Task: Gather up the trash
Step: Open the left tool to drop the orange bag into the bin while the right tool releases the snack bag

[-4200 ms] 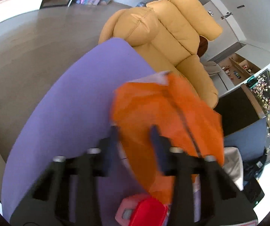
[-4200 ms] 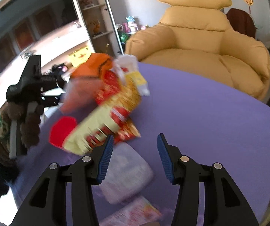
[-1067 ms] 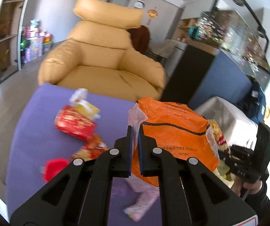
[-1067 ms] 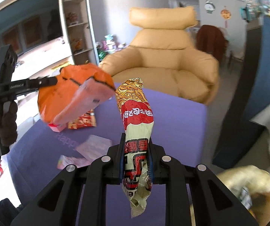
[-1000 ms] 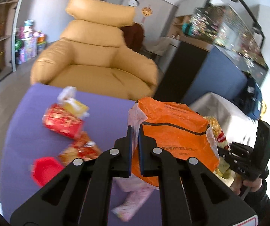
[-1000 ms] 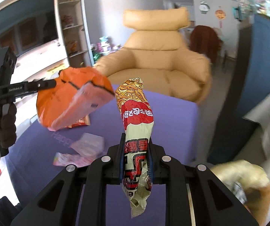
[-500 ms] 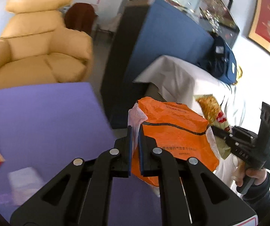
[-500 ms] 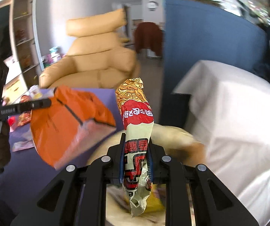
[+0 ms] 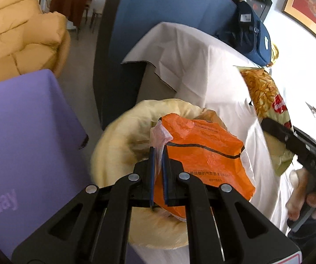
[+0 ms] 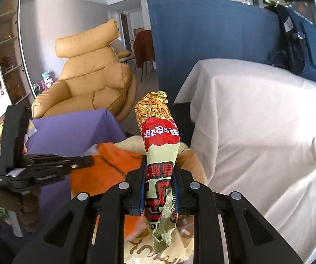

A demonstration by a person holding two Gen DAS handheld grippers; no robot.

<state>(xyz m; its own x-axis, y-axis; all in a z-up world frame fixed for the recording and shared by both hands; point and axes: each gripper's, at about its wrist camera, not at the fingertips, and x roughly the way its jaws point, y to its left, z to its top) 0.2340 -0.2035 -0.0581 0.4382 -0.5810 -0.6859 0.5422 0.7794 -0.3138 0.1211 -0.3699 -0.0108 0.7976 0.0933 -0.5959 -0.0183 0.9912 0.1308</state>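
Left tool [image 9: 158,171] pinches orange plastic bag [image 9: 204,160] over cream-lined bin [image 9: 118,145]; right tool [image 10: 159,183] clamps noodle packet [image 10: 160,145] just right of it.

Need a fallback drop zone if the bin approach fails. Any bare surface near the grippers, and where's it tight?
Free: the purple table corner left of the trash bag, and the white cloth to its right below the blue backpack. Crowded: over the trash bag's mouth, where the left gripper holds the orange wrapper and the right gripper holds the noodle packet.
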